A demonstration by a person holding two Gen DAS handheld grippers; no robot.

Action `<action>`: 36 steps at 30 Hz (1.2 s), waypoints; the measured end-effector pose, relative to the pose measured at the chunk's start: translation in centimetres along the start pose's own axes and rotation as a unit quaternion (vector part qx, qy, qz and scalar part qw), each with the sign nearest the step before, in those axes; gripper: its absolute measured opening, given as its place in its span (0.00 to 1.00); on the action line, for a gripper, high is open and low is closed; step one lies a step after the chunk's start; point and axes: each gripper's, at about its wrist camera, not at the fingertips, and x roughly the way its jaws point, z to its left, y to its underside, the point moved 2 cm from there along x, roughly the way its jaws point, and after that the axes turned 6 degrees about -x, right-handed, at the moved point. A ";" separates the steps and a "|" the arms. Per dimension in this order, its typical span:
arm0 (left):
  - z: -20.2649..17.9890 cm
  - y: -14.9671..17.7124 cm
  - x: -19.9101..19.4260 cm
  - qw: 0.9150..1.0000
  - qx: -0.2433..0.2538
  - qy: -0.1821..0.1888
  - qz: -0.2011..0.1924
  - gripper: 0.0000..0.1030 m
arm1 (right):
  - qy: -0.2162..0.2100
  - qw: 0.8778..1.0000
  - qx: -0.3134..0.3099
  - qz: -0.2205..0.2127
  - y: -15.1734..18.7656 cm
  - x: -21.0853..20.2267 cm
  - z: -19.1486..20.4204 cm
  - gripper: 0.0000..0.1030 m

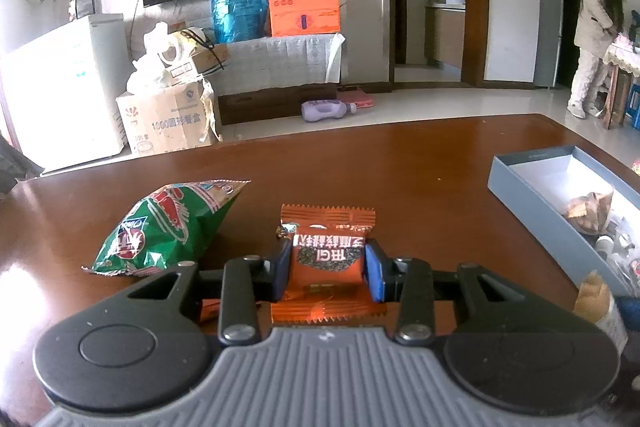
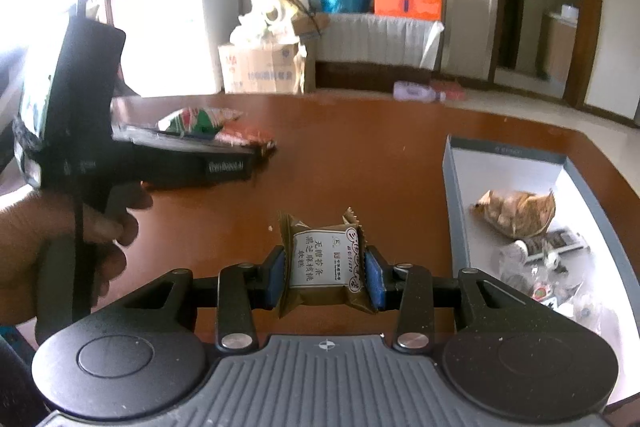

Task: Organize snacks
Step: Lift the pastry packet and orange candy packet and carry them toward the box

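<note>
Surface: brown tabletop, living room behind.
Left gripper: clenched on orange snack packet.
Right gripper: clenched on brown snack packet.
Green chip bag: lying at 10 o'clock.
Grey box: set at 2 o'clock.

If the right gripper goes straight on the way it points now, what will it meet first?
Probably the bare wooden table. The right gripper, shut on a brown snack packet, points forward and downward at open tabletop. The grey box lies to its right, seemingly off that line, though depth is unclear.
</note>
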 end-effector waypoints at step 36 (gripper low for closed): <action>-12.1 -0.2 -2.0 0.989 0.087 0.096 -0.069 0.36 | 0.115 0.986 -0.003 -0.118 0.0 -5.5 -5.9 0.40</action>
